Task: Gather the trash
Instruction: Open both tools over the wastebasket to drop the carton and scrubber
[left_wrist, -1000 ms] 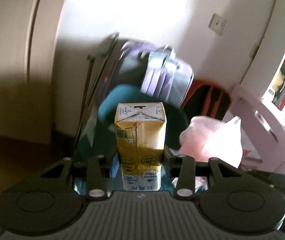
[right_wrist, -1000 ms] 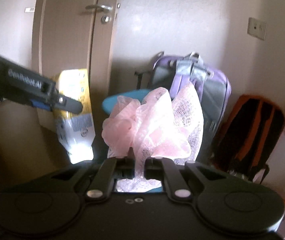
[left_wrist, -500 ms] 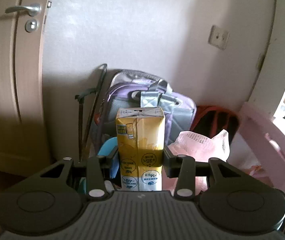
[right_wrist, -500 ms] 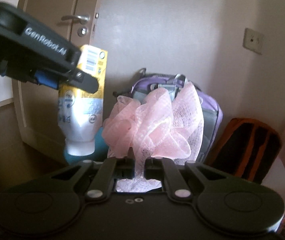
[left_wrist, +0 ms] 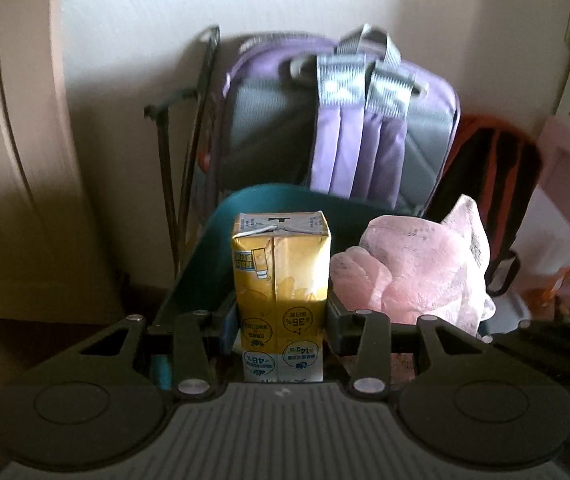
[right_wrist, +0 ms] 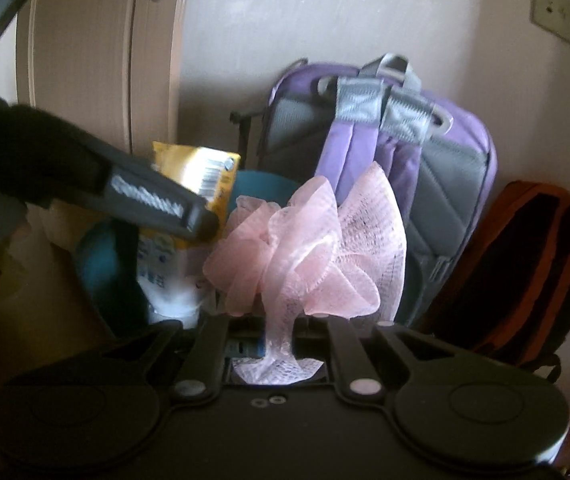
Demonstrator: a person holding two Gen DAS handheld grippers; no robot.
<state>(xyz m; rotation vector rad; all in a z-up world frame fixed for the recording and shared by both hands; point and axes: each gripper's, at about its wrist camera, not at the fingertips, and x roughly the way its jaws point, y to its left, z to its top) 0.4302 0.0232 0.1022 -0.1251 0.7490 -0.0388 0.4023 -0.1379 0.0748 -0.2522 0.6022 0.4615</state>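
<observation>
Carton (left_wrist: 281,280), yellow, upright, clamped between left gripper (left_wrist: 283,318) fingers, above the teal bin (left_wrist: 213,248). Pink mesh (right_wrist: 305,252) just right of carton, over the same bin; its tail runs between right gripper (right_wrist: 279,334) fingers, which are narrow and opening. Purple backpack (left_wrist: 365,128) behind bin.

Pale wall (right_wrist: 325,20); wooden door (right_wrist: 85,60); purple backpack (left_wrist: 365,128) leaning.
</observation>
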